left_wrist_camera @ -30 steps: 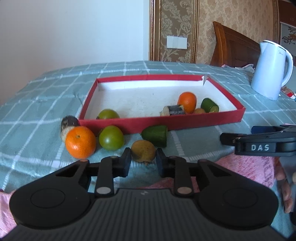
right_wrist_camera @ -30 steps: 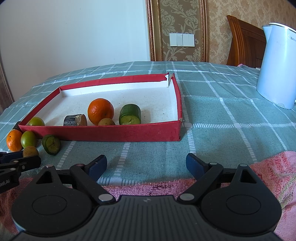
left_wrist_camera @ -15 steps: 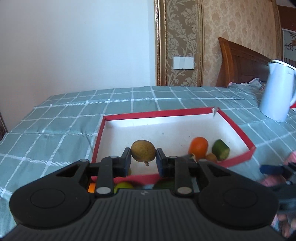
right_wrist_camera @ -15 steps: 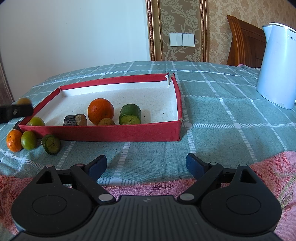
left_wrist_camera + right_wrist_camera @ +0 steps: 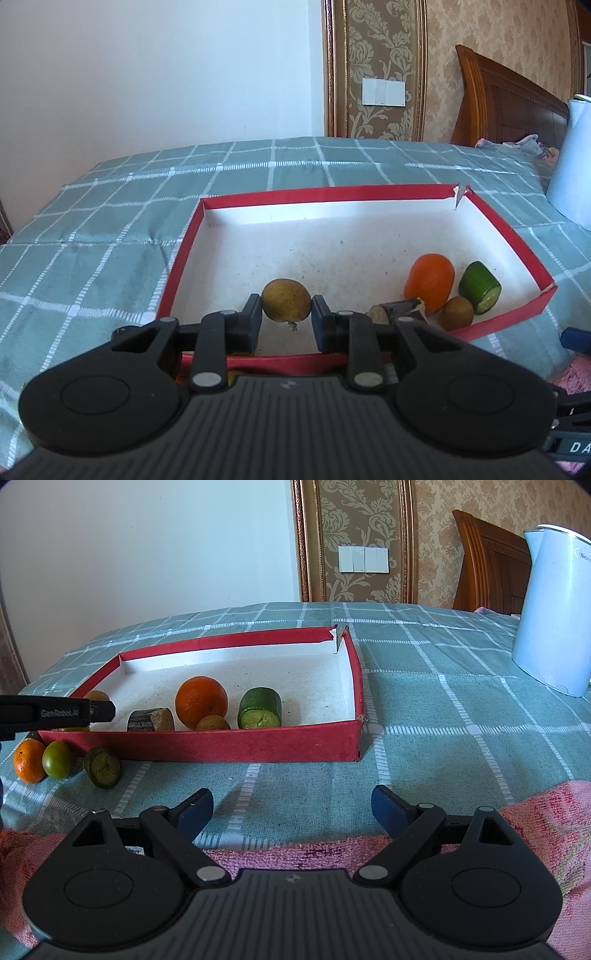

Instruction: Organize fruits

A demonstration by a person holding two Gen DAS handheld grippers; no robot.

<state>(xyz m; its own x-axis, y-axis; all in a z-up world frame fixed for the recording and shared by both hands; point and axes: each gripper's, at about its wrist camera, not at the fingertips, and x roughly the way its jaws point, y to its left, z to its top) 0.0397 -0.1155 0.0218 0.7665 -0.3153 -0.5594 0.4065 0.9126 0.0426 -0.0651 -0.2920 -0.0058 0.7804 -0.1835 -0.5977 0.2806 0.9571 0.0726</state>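
The left gripper (image 5: pixel 286 318) is clamped across the middle of a small brown-yellow fruit (image 5: pixel 286 300), carried clear of the floor of the red tray (image 5: pixel 173 280) and over the tray's near left part. The fruit looks light, round and firm-skinned, likely to bruise or roll if squeezed off-centre, so the grip across its widest part seems right. The gripper tilts downward, pointing toward twelve o'clock.

At three o'clock from the held fruit, the tray holds an orange (image 5: pixel 430 282), a brown fruit (image 5: pixel 457 313) and a cut green piece (image 5: pixel 480 292).

On the checked cloth (image 5: pixel 424 709), outside the tray's near left corner, wait a small orange (image 5: pixel 28 760), a green fruit (image 5: pixel 57 759) and another green piece (image 5: pixel 101 768).

The right gripper (image 5: pixel 291 808) hovers low over the cloth, jaws wide and empty.
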